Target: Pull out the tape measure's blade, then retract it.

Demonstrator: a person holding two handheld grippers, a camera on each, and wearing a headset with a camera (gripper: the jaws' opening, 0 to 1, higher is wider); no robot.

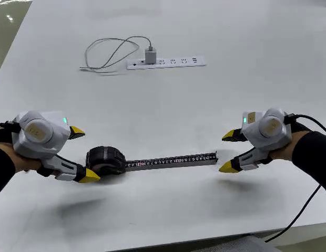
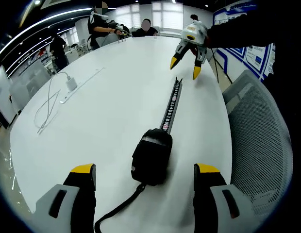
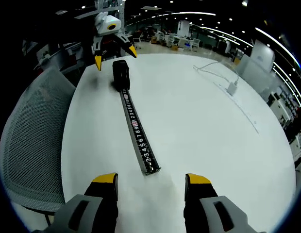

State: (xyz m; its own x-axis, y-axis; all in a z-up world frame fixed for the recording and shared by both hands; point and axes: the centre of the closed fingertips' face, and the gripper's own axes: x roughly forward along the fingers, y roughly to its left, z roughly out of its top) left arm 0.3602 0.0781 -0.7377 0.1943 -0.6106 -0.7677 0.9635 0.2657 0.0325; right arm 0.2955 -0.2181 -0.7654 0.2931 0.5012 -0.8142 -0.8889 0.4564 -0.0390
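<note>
Tape measure: the black round tape measure case (image 1: 105, 160) rests on the white counter (image 1: 179, 105), at about 7 o'clock in the head view.
Blade: the dark numbered metal blade (image 1: 171, 160) is out of the case and lies flat on the counter, running toward 3 o'clock, with its end free.
Strap: a black wrist strap (image 2: 116, 213) trails from the case toward 6 o'clock in the left gripper view.
Left gripper: the left gripper (image 1: 85, 154), grey with yellow tips, has its jaws wide apart on either side of the case. The near tip may be touching the case, but the angle leaves it unclear.
Right gripper: the right gripper (image 1: 225, 152) has its jaws apart and holds nothing. It sits just beyond the blade's end and clear of it.
Far counter: a white power strip (image 1: 165, 62) lies at 12 o'clock with a white charger (image 1: 150, 55) plugged in and a looped grey cable (image 1: 108, 52).
Chair: a grey mesh chair (image 2: 259, 136) stands beside the counter edge.
</note>
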